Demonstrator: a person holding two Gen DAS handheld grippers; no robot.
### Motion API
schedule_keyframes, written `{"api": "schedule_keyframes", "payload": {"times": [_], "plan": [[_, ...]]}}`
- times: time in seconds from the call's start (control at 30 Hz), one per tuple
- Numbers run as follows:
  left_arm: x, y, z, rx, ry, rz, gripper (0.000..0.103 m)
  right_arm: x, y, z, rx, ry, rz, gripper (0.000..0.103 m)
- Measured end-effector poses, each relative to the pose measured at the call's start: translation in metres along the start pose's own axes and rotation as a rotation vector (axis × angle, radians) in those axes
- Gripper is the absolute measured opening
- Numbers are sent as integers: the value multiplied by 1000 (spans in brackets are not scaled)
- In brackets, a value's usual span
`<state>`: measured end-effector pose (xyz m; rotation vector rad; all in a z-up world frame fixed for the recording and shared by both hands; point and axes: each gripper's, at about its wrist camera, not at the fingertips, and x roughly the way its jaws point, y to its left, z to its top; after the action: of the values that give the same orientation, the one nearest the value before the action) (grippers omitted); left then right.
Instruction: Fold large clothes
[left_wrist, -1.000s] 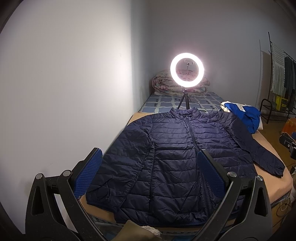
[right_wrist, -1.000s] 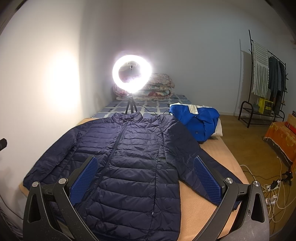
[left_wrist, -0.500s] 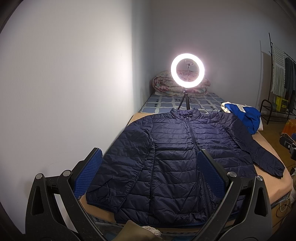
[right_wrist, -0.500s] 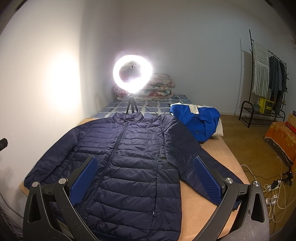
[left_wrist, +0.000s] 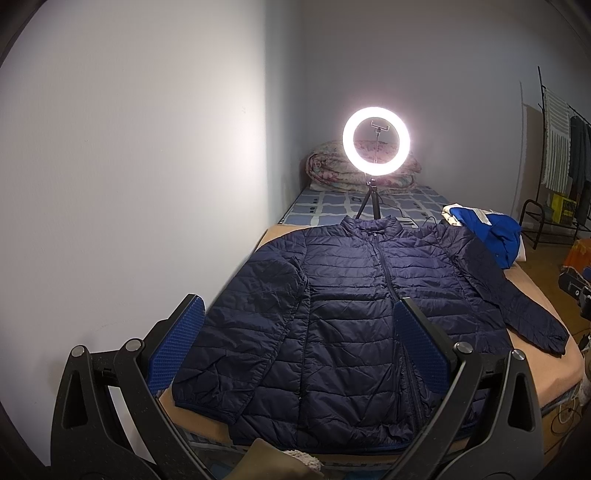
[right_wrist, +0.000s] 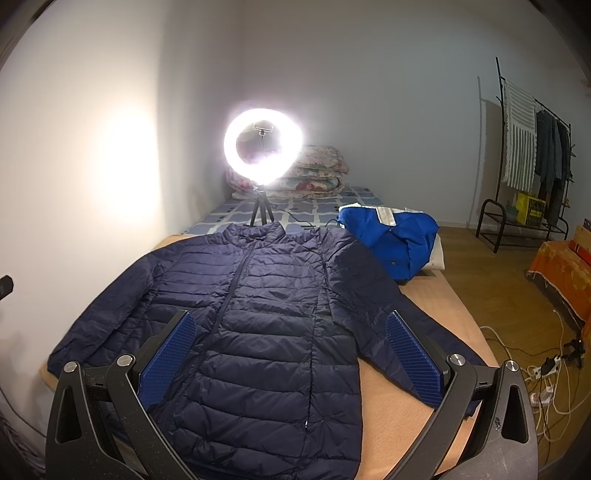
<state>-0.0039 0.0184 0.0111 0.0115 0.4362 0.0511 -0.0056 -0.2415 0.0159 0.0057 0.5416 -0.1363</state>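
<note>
Almost nothing has changed over the last second — both views hold the same framing, and the jacket (left_wrist: 354, 314) lies as it did, flat and zipped, sleeves spread. I judge the fold has not begun; the person seems poised at the hem end, choosing a first grip.

The left claw (left_wrist: 295, 354) hangs wide open and empty above the hem, and the right claw (right_wrist: 291, 362) is likewise spread with nothing between its pads, over the jacket's lower half.

The jacket covers a tan board (right_wrist: 436, 314) laid on the bed (left_wrist: 332, 206). At 12 o'clock a ring light (left_wrist: 376, 143) stands by the collar, folded quilts (right_wrist: 317, 173) behind it. A blue garment (right_wrist: 395, 243) sits at 1 o'clock, touching the sleeve. At 3 o'clock: a clothes rack (right_wrist: 532, 155) and floor cables (right_wrist: 546, 369).
</note>
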Motion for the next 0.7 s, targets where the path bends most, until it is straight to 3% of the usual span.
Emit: {"api": "schedule_keyframes", "payload": {"times": [0.7], "plan": [[1, 6, -5, -13, 10, 26, 103, 2, 5, -3, -11, 3, -1, 103]]}}
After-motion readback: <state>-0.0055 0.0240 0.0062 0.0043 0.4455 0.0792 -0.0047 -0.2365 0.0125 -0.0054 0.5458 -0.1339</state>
